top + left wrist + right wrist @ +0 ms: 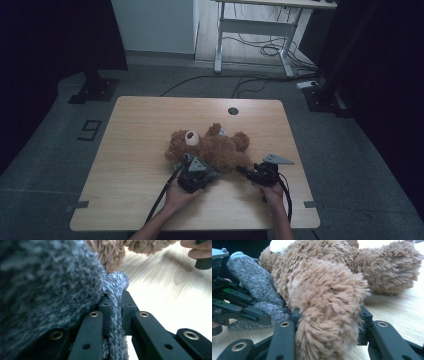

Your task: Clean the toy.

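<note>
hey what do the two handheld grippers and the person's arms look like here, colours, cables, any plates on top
Both are black. The left gripper and right gripper each carry a grey three-cornered plate on top and trail a black cable back along the forearm. Up close, the jaws are flat black bars with brass-ringed holes. The forearms coming in from the bottom edge are bare, with no sleeves showing.

"9" on the floor

high view: above, looking down on table | gripper views: low, close | shared: teddy bear
</note>
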Tool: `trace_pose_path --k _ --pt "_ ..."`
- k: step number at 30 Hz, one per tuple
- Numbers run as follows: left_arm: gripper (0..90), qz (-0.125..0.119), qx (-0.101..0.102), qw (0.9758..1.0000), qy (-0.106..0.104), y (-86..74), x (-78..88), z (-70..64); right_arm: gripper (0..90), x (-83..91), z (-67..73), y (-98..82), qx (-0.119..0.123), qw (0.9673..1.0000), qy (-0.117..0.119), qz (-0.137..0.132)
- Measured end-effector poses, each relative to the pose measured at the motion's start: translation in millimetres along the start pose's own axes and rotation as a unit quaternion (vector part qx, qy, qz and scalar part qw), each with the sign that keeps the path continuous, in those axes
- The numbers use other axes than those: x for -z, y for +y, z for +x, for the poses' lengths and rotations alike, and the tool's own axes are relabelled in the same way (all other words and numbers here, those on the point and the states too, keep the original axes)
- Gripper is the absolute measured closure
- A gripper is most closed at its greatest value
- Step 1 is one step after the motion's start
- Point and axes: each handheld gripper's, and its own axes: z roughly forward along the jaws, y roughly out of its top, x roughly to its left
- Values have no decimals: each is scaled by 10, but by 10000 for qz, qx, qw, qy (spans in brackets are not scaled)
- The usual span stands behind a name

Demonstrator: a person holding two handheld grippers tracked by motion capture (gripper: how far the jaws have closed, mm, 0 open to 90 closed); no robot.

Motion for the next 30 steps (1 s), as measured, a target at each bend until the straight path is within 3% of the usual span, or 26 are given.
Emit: trace_pose_path --k 4,9,13,15,17,21,25,30 --pt "815 -421 -44 9991 -49 171 202 -24 565 -4 -4 -1 -21 10000 7 -11" --pt "814 -1001 -151 9948 139 604 511 8 565 -2 -1 -2 -26 10000 2 -13" --pt "813 -1018 -218 9942 287 881 538 67 565 -4 -2 -2 -40 10000 2 -22" --pt "813 -931 -97 9952 270 951 454 127 565 -4 -5 -2 -48 10000 4 -20" --pt "813 -746 13 9970 215 963 317 173 565 -5 -6 -1 -42 10000 5 -20" --pt "815 -553 -19 9984 89 835 68 118 565 -3 -5 -1 -27 10000 0 -10" --pt "817 -601 -19 9982 -7 709 2 51 565 2 -14 -4 -20 10000 -6 20" --pt "819 -438 -51 9989 -189 538 -22 21 565 0 -5 -5 -18 10000 -6 17"
